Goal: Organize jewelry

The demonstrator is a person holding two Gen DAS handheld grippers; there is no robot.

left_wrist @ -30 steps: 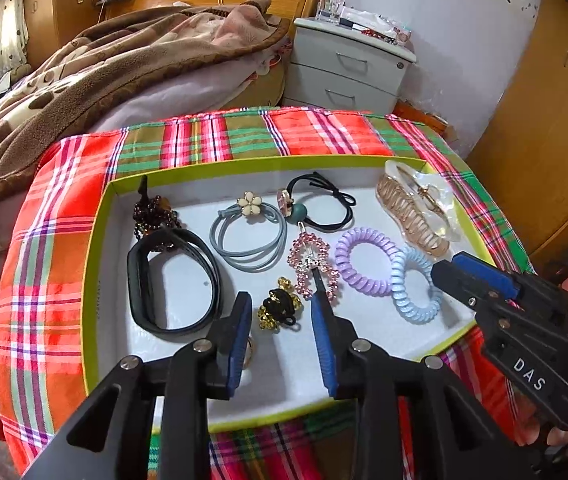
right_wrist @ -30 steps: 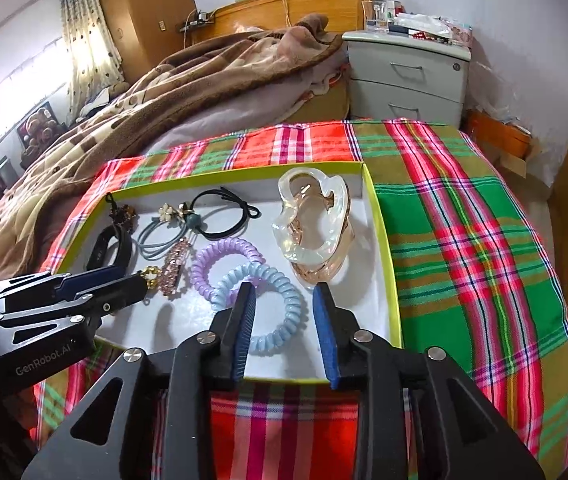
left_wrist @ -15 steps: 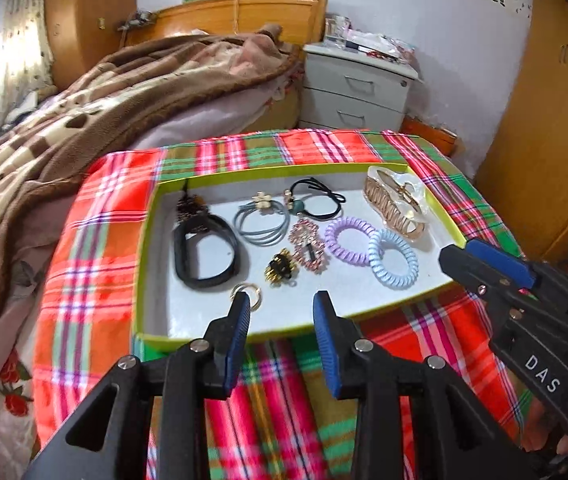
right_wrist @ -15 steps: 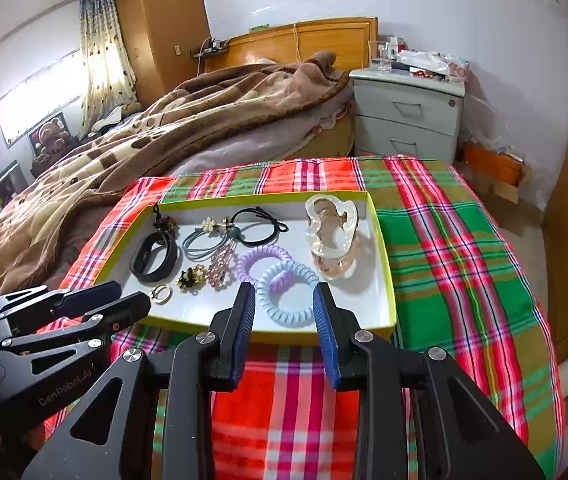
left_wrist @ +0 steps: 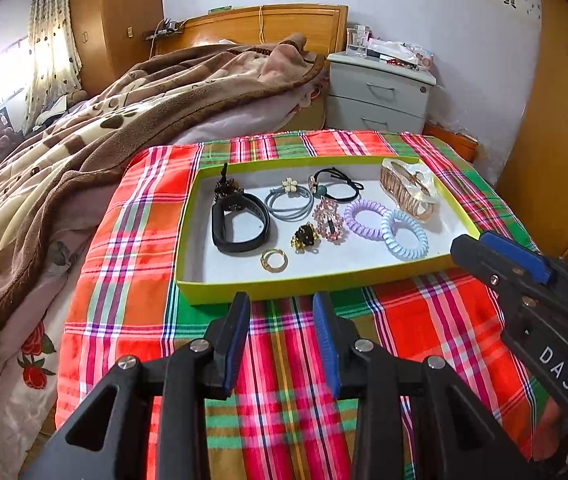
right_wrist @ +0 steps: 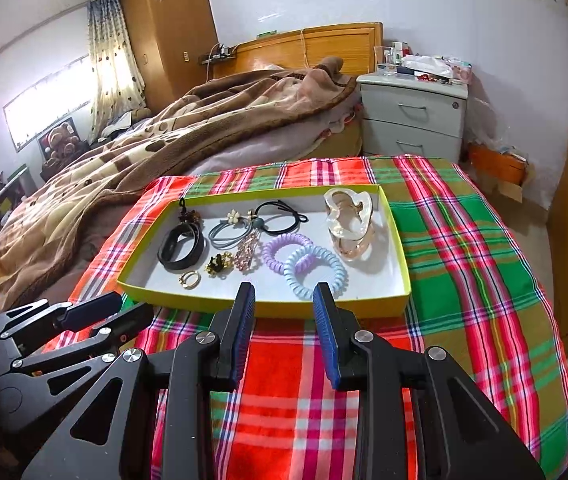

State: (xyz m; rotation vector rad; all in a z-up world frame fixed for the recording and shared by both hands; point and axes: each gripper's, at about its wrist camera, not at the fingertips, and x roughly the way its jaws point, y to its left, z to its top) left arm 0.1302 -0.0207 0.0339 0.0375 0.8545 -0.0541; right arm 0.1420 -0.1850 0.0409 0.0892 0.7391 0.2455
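Plaid cloth [left_wrist: 132,264] covers the table beside a bed with a brown blanket [left_wrist: 96,120], and a grey nightstand [left_wrist: 379,96] stands against the far wall. Seen from the left wrist, the left gripper [left_wrist: 282,312] hangs over the cloth just short of the green-rimmed tray [left_wrist: 244,292], its fingers apart and holding nothing. Inside the tray lie a black band [left_wrist: 240,226], a gold ring [left_wrist: 274,260], a grey hair tie [left_wrist: 289,204], a purple coil [left_wrist: 363,218] touching a blue coil [left_wrist: 403,234], and a clear claw clip [left_wrist: 407,190] at the right end. The right gripper [left_wrist: 479,248] shows at the tray's near right corner. From the right wrist, the right gripper [right_wrist: 284,300] hovers at the tray's [right_wrist: 397,240] near wall, fingers spread and empty, with the blue coil [right_wrist: 315,272] just beyond them. The left gripper [right_wrist: 120,312] sits low at the left, its fingers slightly parted.
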